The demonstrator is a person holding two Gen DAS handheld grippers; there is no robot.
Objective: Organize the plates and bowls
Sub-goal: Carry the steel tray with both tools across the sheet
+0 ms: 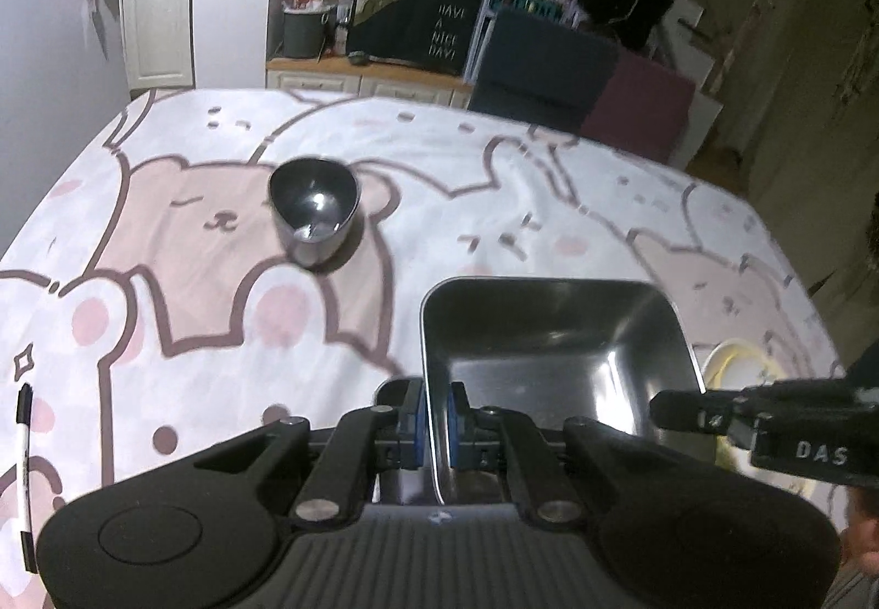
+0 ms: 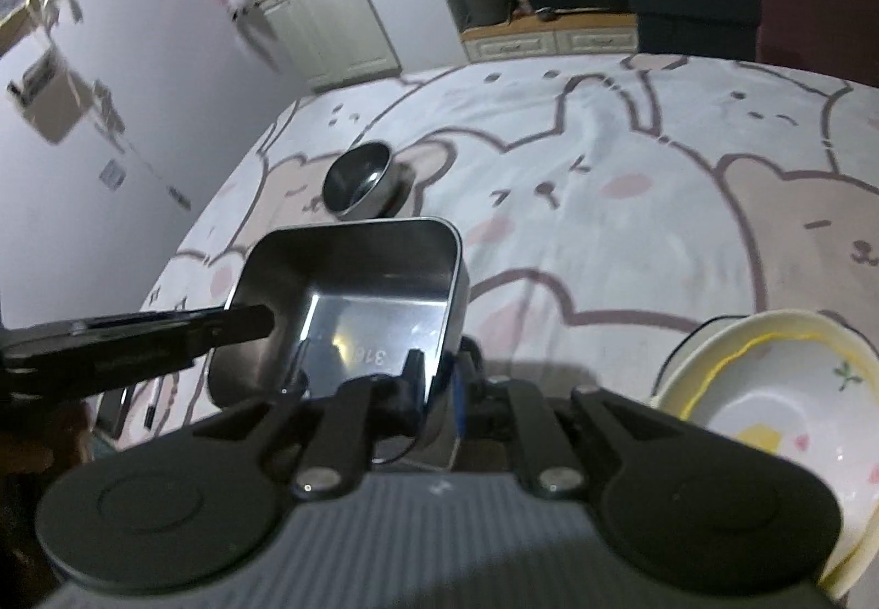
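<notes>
A rectangular steel tray (image 1: 555,350) is held above the bear-print tablecloth. My left gripper (image 1: 437,414) is shut on the tray's left wall. My right gripper (image 2: 437,378) is shut on the tray's right wall (image 2: 456,279); the tray's floor shows in the right wrist view (image 2: 373,328). A small round steel bowl (image 1: 313,208) stands on the cloth beyond the tray, also in the right wrist view (image 2: 360,177). Stacked cream bowls with yellow rims (image 2: 769,389) sit to the right of the tray, partly seen in the left wrist view (image 1: 736,361).
A black-and-white pen (image 1: 23,466) lies at the table's left edge. Dark chairs (image 1: 544,65) and a cluttered counter (image 1: 384,65) stand beyond the far edge. A white wall (image 2: 137,114) is on the left.
</notes>
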